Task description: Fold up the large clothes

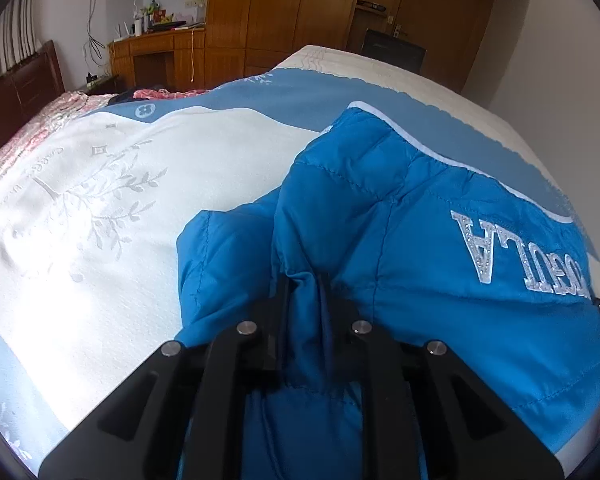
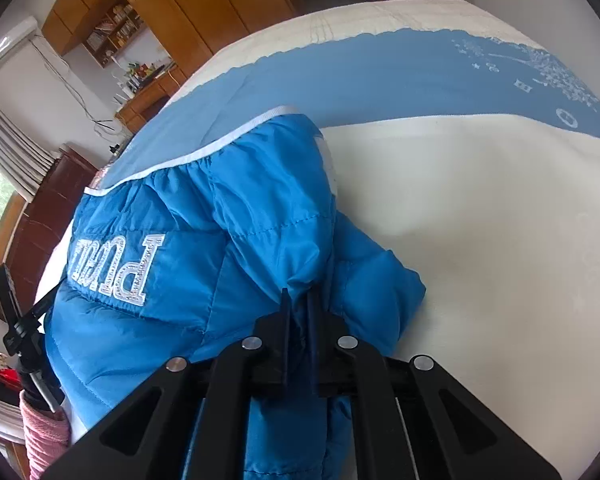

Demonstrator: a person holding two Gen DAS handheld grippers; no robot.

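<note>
Both claws, left claw [image 1: 306,280] and right claw [image 2: 298,296], clamp your blue jacket [image 1: 440,280] on the bed [image 1: 100,200]; its sleeve is tucked, the main fold unfinished.

The setting is a bedroom in a private home. A wide bed with a cream-and-blue printed coverlet [image 1: 100,208] fills most of the floor area. A dark reddish-brown wooden headboard [image 1: 24,84] stands at one end, with a pink floral quilt [image 1: 32,128] bunched against it. Tall honey-coloured wooden wardrobe doors [image 1: 276,4] line the far wall. Beside them a matching built-in wooden desk [image 1: 156,52] carries small bottles, toys and trailing cables. An open wooden bookshelf [image 2: 114,28] hangs above the desk. A white wall-mounted air conditioner [image 2: 8,44] sits near the ceiling, over pleated pale curtains [image 2: 8,148] at a daylight window.
</note>
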